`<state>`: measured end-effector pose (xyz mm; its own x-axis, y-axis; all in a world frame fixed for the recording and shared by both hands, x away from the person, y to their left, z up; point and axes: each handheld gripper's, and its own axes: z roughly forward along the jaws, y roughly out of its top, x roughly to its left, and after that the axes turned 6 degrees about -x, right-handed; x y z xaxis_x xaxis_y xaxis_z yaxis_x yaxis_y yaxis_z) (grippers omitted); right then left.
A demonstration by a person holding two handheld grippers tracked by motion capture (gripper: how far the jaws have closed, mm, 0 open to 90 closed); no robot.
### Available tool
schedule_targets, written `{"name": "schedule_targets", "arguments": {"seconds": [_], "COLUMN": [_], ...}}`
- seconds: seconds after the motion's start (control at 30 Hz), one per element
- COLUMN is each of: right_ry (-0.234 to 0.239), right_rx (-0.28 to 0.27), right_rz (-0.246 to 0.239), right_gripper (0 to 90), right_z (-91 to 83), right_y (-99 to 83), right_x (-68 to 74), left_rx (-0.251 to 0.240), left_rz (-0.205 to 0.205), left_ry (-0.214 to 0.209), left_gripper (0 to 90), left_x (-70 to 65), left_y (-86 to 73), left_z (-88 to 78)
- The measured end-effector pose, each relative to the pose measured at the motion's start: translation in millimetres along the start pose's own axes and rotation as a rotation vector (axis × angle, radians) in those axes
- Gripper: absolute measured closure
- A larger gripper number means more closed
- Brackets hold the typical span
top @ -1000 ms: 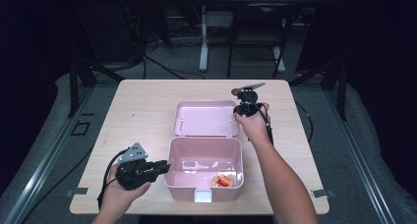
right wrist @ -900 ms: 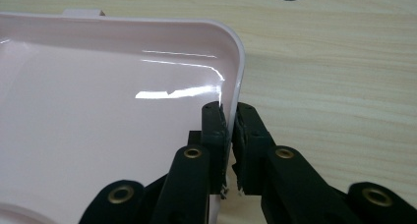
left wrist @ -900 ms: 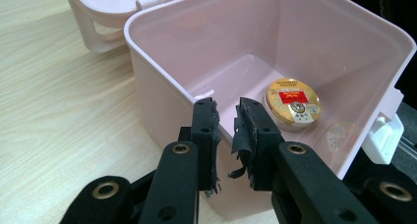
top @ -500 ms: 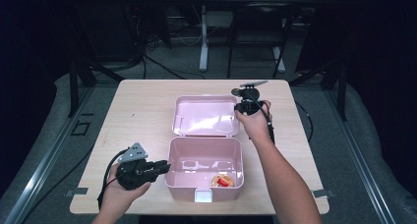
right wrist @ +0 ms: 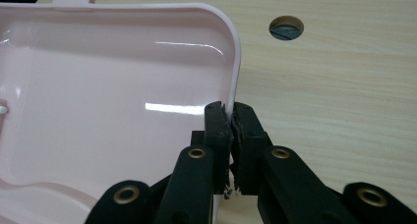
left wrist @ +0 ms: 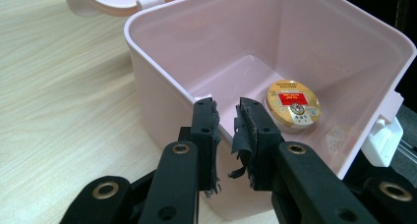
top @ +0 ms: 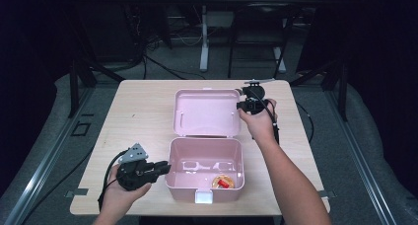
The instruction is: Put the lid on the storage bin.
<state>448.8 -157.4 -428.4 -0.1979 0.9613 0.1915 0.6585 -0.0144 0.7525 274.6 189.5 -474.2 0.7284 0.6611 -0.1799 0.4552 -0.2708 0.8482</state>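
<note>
Two tongs on one pink box [top: 206, 168], and from the high view your left tongs [top: 164, 168] sit against the box's left wall, while your right tongs [top: 240, 99] are at the right edge of the open lid [top: 207, 112] behind the box. In the left gripper view, your tongs [left wrist: 229, 130] straddle the box's near wall, one jaw on either side; a round gold tin [left wrist: 292, 104] lies inside the box. In the right gripper view, your tongs [right wrist: 230, 128] are clamped on the lid's rim [right wrist: 235, 71], above the table [right wrist: 334, 86].
</note>
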Motion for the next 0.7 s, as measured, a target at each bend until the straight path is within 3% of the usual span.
{"name": "schedule_targets", "arguments": {"seconds": [0.7], "right_ry": [0.037], "right_rx": [-0.06], "right_rz": [-0.034], "right_gripper": [87.1], "right_z": [-34.1], "right_y": [2.1], "right_x": [4.6], "left_rx": [-0.003], "left_rz": [-0.006], "left_ry": [0.003], "left_gripper": [77.7], "left_x": [-0.3], "left_y": [-0.2], "left_z": [0.4]}}
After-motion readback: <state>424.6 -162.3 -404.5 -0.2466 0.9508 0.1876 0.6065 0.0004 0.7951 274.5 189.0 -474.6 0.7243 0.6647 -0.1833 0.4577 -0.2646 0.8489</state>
